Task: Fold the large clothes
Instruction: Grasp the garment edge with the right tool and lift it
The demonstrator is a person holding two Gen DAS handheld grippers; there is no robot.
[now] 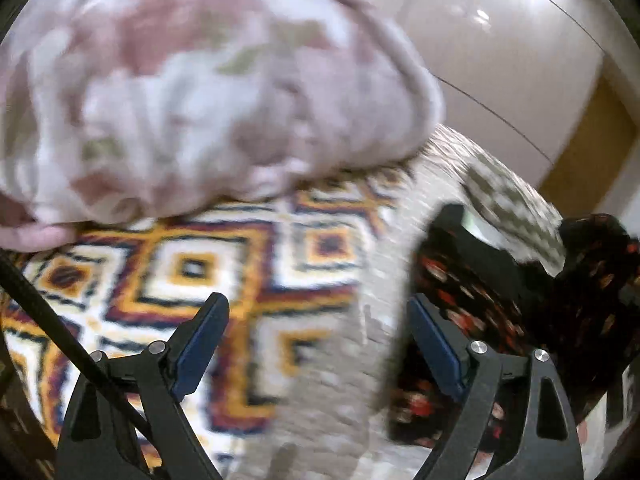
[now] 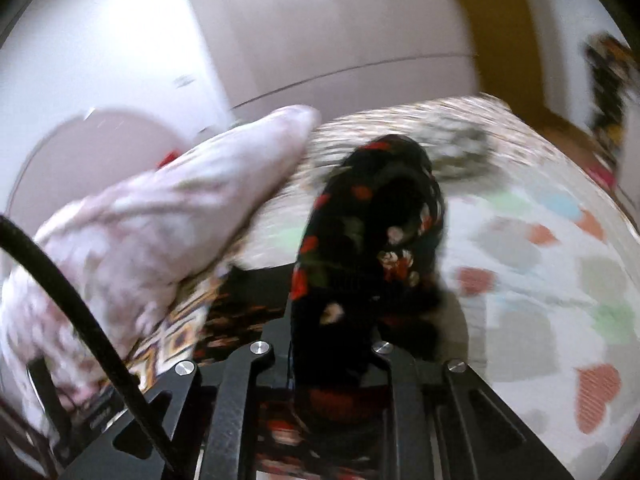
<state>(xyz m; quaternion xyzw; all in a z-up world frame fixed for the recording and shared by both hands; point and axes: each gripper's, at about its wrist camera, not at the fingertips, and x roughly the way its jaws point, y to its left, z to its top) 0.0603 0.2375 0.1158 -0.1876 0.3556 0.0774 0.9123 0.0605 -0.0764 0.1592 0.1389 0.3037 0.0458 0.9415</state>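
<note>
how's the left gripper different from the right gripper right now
The left gripper is open, its blue-padded fingers spread with nothing between them; the right gripper is shut on the black floral garment. The left hangs over a geometric patterned cloth; the right lifts its garment above a heart-print sheet.

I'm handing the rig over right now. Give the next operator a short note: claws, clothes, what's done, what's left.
Left claw: open, empty, over the patterned cloth.
Right claw: shut on the black floral garment, which bunches up between its fingers and trails down to the bed.
Pink floral bundle lies heaped at the left, on the patterned cloth. Heart-print sheet covers the bed at the right.
Done: garment picked up; no tidy fold is visible.
Left: probably spread the black garment flat, take its free edge with the left claw, fold.
</note>
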